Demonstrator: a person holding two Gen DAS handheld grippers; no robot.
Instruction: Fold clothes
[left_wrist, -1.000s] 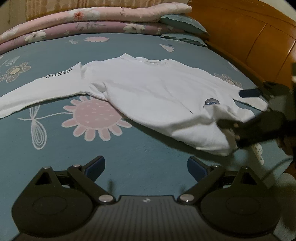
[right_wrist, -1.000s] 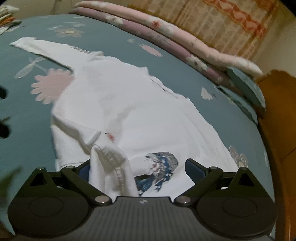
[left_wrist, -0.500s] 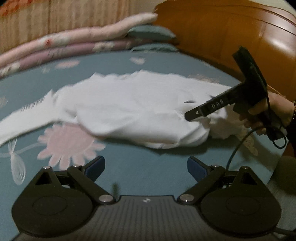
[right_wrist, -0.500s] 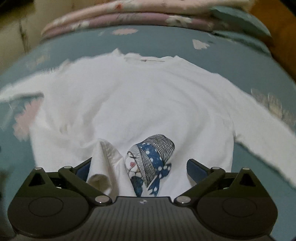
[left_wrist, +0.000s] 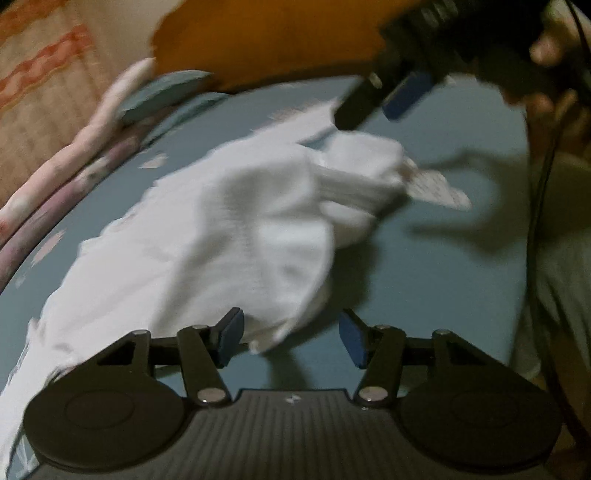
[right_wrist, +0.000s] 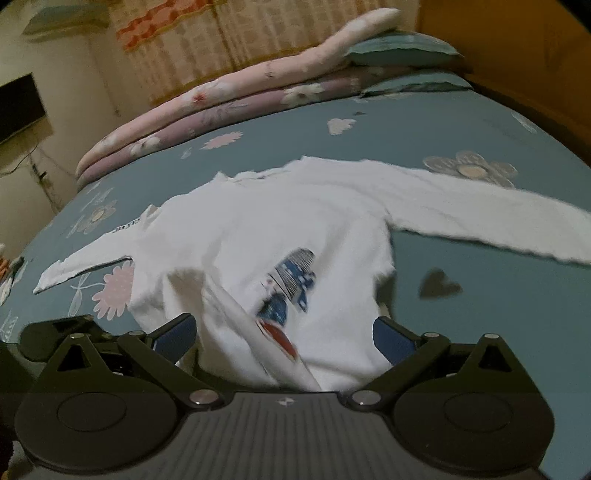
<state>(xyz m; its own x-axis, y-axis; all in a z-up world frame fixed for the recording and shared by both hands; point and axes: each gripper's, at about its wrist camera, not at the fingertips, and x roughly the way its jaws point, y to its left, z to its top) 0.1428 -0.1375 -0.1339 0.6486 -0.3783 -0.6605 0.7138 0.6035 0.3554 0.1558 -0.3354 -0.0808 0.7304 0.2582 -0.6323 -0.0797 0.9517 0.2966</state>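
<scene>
The left gripper (left_wrist: 291, 338) has its two blue-padded fingers (left_wrist: 229, 336) spread apart, with nothing pinched between them; the hem corner of the white shirt (left_wrist: 229, 236) lies just ahead of the left pad, and bare bed sheet (left_wrist: 424, 280) shows through the gap. The right gripper (right_wrist: 283, 338) also has its fingers (right_wrist: 393, 339) spread wide. A raised fold of the shirt (right_wrist: 280, 236) stands in the gap, close to the left pad, but the pads do not close on it; whether the fold touches that pad cannot be told.

In the left wrist view, the right gripper (left_wrist: 384, 96) hangs above the far end of the shirt, its dark finger and a blue pad just over a bunched sleeve cuff, with a hand (left_wrist: 554, 74) behind it; the frame is blurred.

The shirt lies front up on the teal flowered bed sheet (right_wrist: 498, 295). Its printed figure in a blue dotted hat (right_wrist: 291, 284) sits just beyond the right gripper. One sleeve stretches away from the body to the right, the other to the left over a pink flower print. Beyond the shirt's collar, folded pink and mauve quilts (right_wrist: 229, 107) lie along the far edge of the bed, with a teal pillow (right_wrist: 402, 50) at their right end and a wooden headboard (right_wrist: 517, 55) to the right of that.
</scene>
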